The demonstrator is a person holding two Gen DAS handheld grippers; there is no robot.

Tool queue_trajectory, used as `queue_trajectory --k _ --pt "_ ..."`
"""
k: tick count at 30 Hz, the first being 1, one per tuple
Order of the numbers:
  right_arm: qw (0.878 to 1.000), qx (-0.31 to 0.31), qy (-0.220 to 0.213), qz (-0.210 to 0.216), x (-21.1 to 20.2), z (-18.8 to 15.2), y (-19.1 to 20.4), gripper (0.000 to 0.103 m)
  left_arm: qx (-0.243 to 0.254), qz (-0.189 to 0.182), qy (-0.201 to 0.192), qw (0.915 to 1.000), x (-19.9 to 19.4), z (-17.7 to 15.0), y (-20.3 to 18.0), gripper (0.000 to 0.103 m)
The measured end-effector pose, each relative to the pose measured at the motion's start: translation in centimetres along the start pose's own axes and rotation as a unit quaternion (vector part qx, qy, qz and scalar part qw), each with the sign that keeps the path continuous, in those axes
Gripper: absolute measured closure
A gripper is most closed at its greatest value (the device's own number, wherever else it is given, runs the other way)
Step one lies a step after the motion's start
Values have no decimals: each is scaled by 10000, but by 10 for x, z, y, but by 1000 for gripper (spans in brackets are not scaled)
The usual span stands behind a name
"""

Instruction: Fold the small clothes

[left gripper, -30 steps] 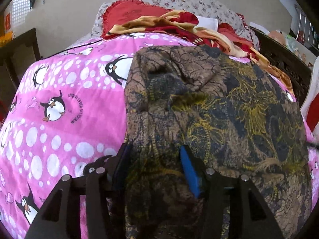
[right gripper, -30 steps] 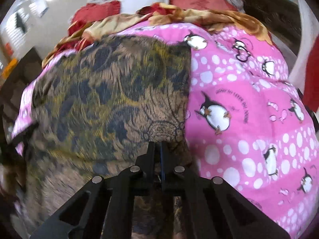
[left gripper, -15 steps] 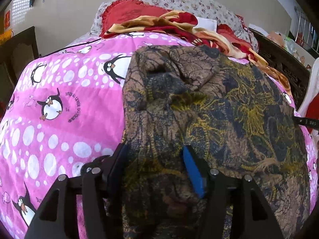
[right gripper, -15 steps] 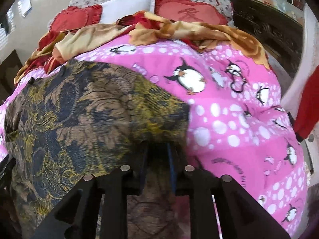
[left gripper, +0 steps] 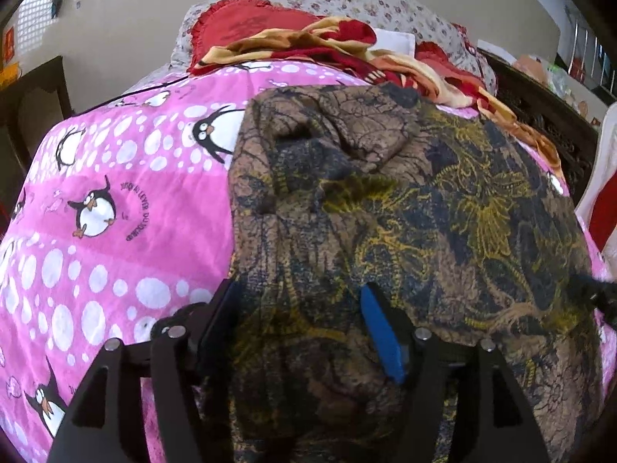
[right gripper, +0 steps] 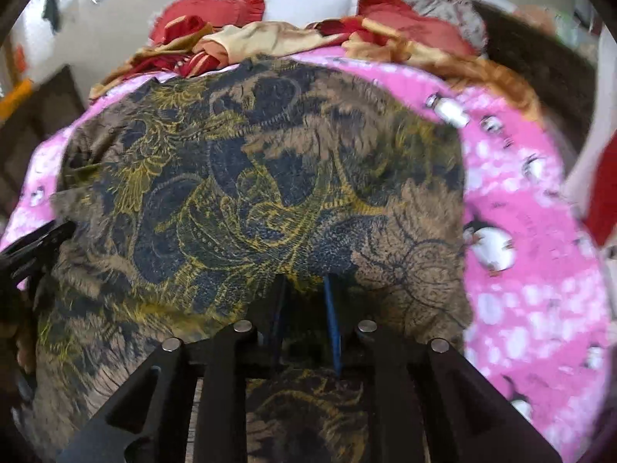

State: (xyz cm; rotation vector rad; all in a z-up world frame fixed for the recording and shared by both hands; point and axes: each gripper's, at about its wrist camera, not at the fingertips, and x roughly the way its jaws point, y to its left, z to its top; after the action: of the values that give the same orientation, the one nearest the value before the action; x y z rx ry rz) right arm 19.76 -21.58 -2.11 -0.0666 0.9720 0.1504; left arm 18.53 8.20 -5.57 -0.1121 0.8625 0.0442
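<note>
A brown garment (left gripper: pixel 405 212) with dark blue and yellow leaf print lies spread on the pink penguin bedspread (left gripper: pixel 115 200). My left gripper (left gripper: pixel 300 316) straddles its near left part; the jaws are opening, and cloth lies loose between the wide-apart fingers. In the right wrist view the same garment (right gripper: pixel 246 177) fills the middle. My right gripper (right gripper: pixel 304 308) sits at its near edge, jaws opening to a narrow gap with no cloth pinched between the blue pads. The left gripper (right gripper: pixel 34 247) shows at that view's left edge.
A heap of red and tan cloth (left gripper: pixel 308 50) and floral pillows (left gripper: pixel 347 4) lie at the bed's far end. Dark wooden furniture (left gripper: pixel 540 115) stands to the right, and a dark chair (left gripper: pixel 34 108) to the left. Pink bedspread (right gripper: pixel 520 270) shows right of the garment.
The right gripper's jaws, shut a second ago, have parted slightly, and it has swung sideways along the garment's near edge. The left jaws have spread wider while that hand stayed put.
</note>
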Motion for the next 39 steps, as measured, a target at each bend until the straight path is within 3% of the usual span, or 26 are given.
queue_trajectory --k 4,8,10,12,14,15,19,24,32,39 --pt "9972 -475 -383 427 -25 3 47 85 120 174 46 9998 -8 3 -4 32" --pt "9976 -594 26 348 3 -16 68 79 105 53 -206 9997 -36 0 -14 32" --pt "9969 -548 -429 374 2 -30 65 78 214 -58 -409 9989 -50 -3 -28 31" --pt "9961 -461 -581 485 0 -36 61 78 255 -235 -402 9986 -52 -6 -40 24" --pt "9957 -360 -578 629 0 -37 56 77 344 -307 -105 9989 -37 -14 -54 20" --pt "9955 -339 -584 660 -1 -37 54 77 450 -144 124 9988 -24 -21 -61 19" --pt "9952 -349 -630 657 -1 -37 53 77 768 258 -69 9967 -22 -28 -75 14" --pt "9953 -459 -665 534 2 -34 57 77 618 49 -37 9981 -19 -28 -70 9" --pt "9930 -176 -716 928 1 -35 45 77 644 99 -51 9979 -18 -28 -71 8" --pt "9932 -190 -712 906 1 -36 45 76 657 146 -41 9977 -18 -30 -73 8"
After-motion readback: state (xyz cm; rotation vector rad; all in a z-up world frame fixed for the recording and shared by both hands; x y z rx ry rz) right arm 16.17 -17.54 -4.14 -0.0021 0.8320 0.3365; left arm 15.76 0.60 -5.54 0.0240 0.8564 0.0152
